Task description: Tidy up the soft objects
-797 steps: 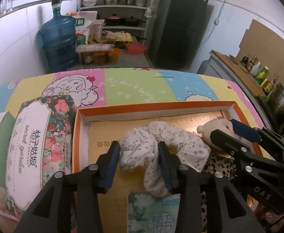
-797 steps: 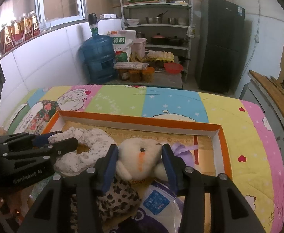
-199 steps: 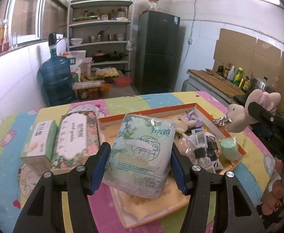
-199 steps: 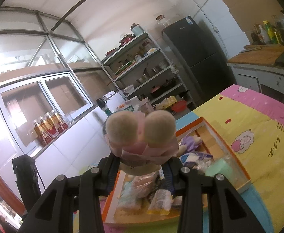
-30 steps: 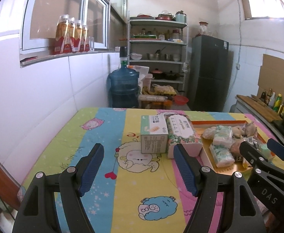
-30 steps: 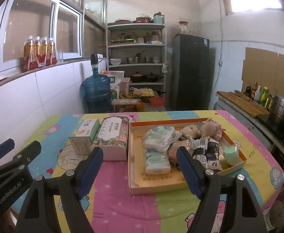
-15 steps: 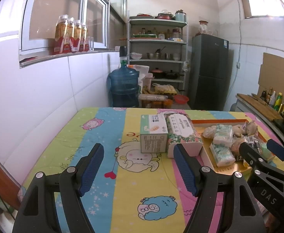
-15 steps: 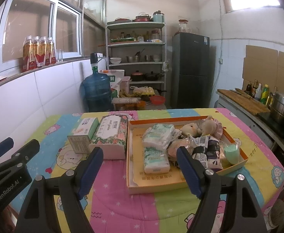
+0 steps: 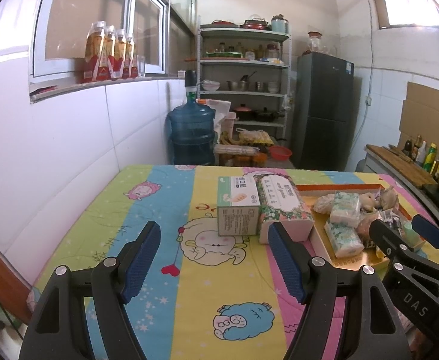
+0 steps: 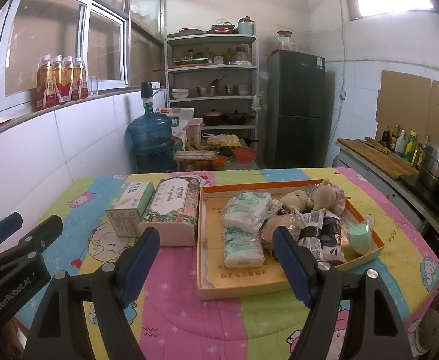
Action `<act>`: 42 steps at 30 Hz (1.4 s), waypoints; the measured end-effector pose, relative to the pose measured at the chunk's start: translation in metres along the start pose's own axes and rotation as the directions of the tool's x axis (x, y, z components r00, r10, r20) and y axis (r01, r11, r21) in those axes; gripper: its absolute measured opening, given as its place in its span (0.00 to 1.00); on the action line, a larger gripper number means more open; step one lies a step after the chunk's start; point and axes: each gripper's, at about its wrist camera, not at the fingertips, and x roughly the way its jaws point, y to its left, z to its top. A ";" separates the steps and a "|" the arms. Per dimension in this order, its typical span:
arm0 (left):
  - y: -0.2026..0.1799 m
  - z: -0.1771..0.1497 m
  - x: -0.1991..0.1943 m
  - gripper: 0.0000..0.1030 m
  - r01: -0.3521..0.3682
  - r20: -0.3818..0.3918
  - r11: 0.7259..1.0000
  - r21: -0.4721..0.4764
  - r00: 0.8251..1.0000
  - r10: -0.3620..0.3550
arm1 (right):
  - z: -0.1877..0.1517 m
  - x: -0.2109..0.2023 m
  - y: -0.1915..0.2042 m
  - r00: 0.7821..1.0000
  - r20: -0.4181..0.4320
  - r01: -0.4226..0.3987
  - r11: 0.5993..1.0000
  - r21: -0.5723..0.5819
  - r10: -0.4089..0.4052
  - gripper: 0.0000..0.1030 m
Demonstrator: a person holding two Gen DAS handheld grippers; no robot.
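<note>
An orange-rimmed cardboard tray (image 10: 207, 292) sits on the table and holds two tissue packs (image 10: 246, 211), plush toys (image 10: 327, 195), wrapped packets (image 10: 318, 234) and a green sponge (image 10: 359, 237). The tray also shows in the left wrist view (image 9: 318, 240). Two tissue boxes, a green one (image 10: 130, 208) and a floral one (image 10: 174, 210), stand left of the tray. My left gripper (image 9: 214, 261) is open and empty above the near table. My right gripper (image 10: 216, 262) is open and empty, well back from the tray.
The table wears a colourful cartoon quilt (image 9: 147, 210). Behind it stand a blue water jug (image 10: 151, 141), a metal shelf of cookware (image 10: 213, 90) and a dark fridge (image 10: 297, 105). A counter with bottles and a pot (image 10: 438, 165) runs along the right.
Both grippers have drifted very slightly; the view is almost the same. Both stay open and empty, and the objects have not moved.
</note>
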 end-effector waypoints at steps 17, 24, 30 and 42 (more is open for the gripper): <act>0.000 -0.001 0.001 0.74 0.002 0.000 1.000 -0.001 1.000 -0.002 | 0.002 0.001 0.003 1.000 0.002 -0.003 1.000 -0.009 0.003 0.75; 0.000 -0.001 0.000 0.74 0.002 0.000 1.000 -0.001 1.000 -0.002 | 0.002 0.001 0.004 1.000 0.001 -0.004 1.000 -0.008 0.004 0.75; 0.001 0.000 0.001 0.74 0.002 -0.001 1.000 -0.001 1.000 -0.002 | 0.002 0.001 0.004 1.000 0.001 -0.003 1.000 -0.010 0.003 0.75; 0.000 -0.002 0.001 0.74 0.003 -0.003 1.000 -0.004 1.000 -0.003 | 0.001 0.002 0.004 1.000 -0.004 -0.007 1.000 -0.008 0.007 0.75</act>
